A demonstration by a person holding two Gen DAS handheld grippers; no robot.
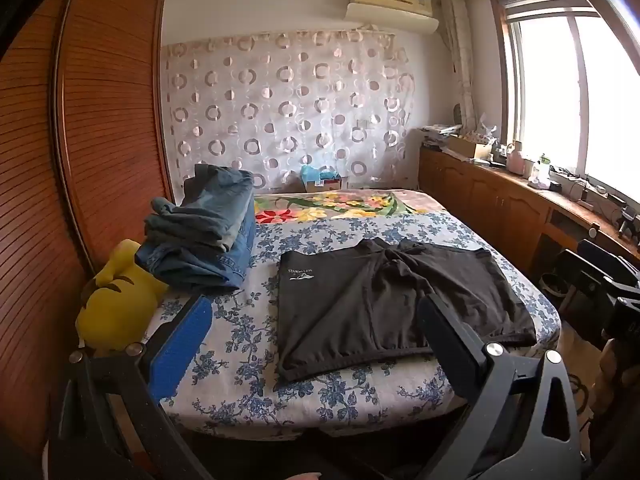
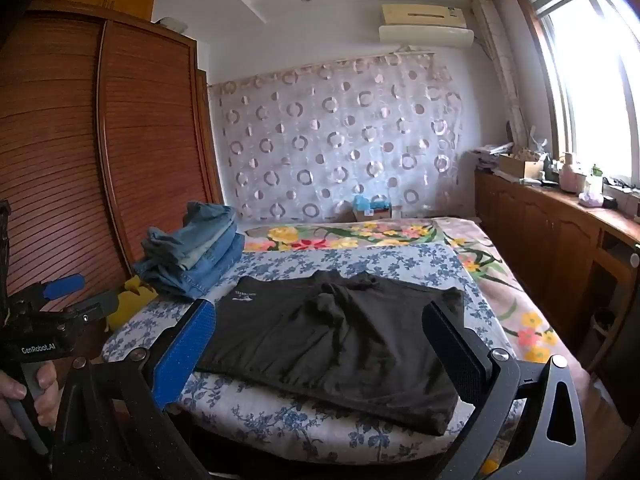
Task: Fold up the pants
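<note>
Black pants (image 1: 384, 304) (image 2: 332, 336) with a small white logo lie spread flat on the bed, near its front edge, with some creases in the middle. My left gripper (image 1: 313, 300) hovers in front of them, open and empty, with its blue pad at the left and its black finger at the right. My right gripper (image 2: 318, 306) is also open and empty, held short of the pants' near edge. In the right wrist view the left gripper (image 2: 98, 290) shows at the far left, held by a hand (image 2: 24, 392).
A stack of folded jeans (image 1: 204, 232) (image 2: 196, 252) sits at the bed's left side, beside a yellow plush toy (image 1: 116, 300). The bed (image 1: 248, 360) has a blue floral sheet. A wooden wardrobe (image 1: 100, 120) stands at the left and low cabinets (image 1: 500, 200) under the window.
</note>
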